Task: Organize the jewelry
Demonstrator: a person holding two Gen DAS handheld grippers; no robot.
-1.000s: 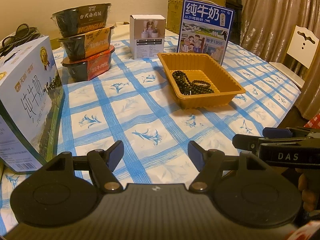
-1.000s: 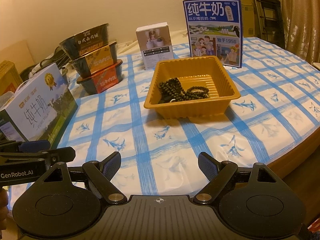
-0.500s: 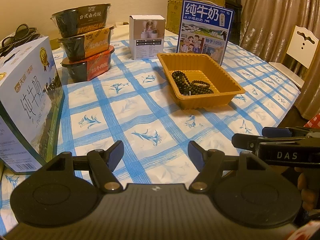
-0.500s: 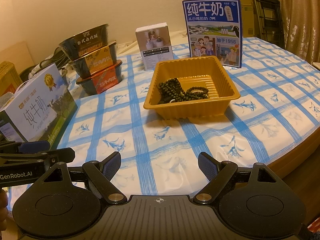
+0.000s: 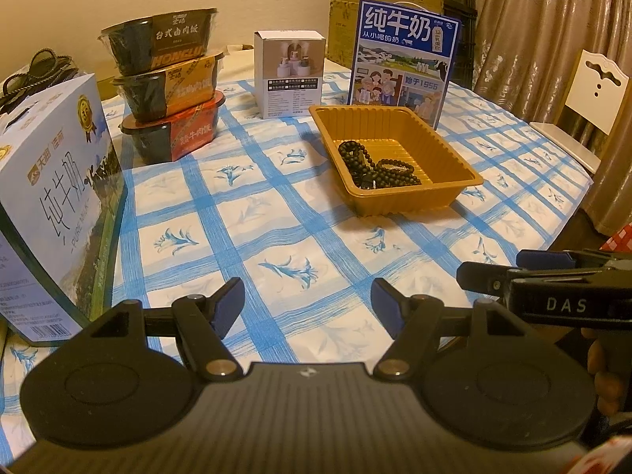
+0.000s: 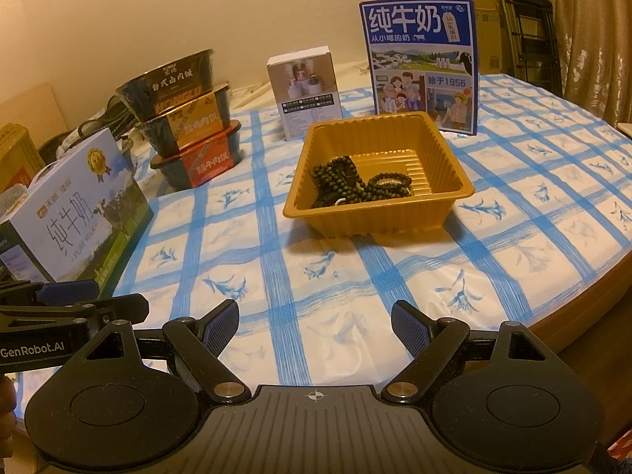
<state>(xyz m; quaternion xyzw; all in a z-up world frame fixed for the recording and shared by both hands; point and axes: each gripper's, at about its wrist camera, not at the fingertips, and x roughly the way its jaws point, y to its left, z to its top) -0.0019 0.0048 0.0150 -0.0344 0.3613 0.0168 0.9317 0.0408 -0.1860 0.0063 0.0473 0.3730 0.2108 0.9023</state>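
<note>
Dark bead bracelets [image 5: 377, 168] [image 6: 357, 187] lie heaped in an orange plastic tray [image 5: 442, 146] [image 6: 446, 150] on the blue-checked tablecloth. My left gripper [image 5: 308, 306] hovers over the near part of the table, well short of the tray, open with nothing between its fingers. My right gripper [image 6: 315, 328] hangs over the near table edge, also open and empty, with the tray straight ahead. In the left wrist view the right gripper [image 5: 489, 272] shows at the right edge; in the right wrist view the left gripper [image 6: 94, 300] shows at the left edge.
A blue milk carton [image 6: 422, 63] stands behind the tray, a small white box [image 6: 304, 91] to its left. Three stacked food bowls [image 5: 170, 91] sit further left. A large milk box [image 5: 51, 205] stands at the near left. A white chair [image 5: 588, 106] is beyond the table's right edge.
</note>
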